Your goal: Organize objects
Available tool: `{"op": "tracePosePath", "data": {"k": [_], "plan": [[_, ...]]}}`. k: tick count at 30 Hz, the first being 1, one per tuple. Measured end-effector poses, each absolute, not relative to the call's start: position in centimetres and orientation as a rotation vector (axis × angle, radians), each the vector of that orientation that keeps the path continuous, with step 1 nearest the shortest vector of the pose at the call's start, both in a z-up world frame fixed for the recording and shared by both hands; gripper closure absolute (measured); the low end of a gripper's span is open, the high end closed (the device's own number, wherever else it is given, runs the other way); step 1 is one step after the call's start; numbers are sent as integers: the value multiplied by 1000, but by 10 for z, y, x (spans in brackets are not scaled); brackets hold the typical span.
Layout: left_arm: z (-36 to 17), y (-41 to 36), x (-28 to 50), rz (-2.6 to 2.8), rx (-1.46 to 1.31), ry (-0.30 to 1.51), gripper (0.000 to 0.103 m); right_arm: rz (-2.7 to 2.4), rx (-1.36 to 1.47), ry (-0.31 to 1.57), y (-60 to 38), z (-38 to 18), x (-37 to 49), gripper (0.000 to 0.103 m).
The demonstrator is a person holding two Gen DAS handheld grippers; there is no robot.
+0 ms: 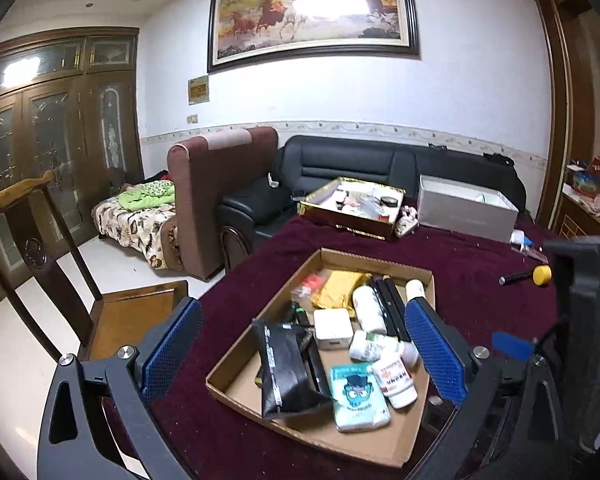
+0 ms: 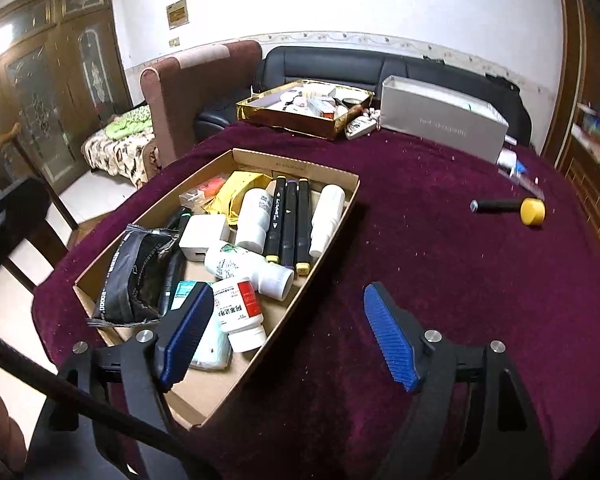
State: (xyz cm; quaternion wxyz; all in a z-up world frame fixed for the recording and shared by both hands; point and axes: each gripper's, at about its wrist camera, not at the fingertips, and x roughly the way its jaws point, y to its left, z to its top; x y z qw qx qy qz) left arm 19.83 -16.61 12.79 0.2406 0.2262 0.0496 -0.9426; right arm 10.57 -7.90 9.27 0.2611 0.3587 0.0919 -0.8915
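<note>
While both the left gripper (image 1: 304,344) and right gripper (image 2: 290,336) hang wide and empty, most items fill the cardboard tray (image 2: 332,216) between the left jaws, but the yellow-capped tool (image 2: 508,208) lies far beyond the right jaws, still loose.

A: What hangs at twelve o'clock?
B: A framed horse painting (image 1: 312,10). Below it, a black sofa (image 1: 380,164).
A: And at nine o'clock?
B: A wooden chair (image 1: 40,248), glass-fronted cabinet (image 1: 52,128) behind.
</note>
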Motion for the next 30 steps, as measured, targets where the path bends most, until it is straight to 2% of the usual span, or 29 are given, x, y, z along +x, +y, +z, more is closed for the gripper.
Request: {"op": "tracePosePath", "data": {"k": [13,30], "plan": [[108,-172,188,-2564,714,109,4,-2458,1037,243,-81,78,83,23],[86,-206,177,-2541,796,211,4,-2458,1088,338,-104,65,75,23]]}}
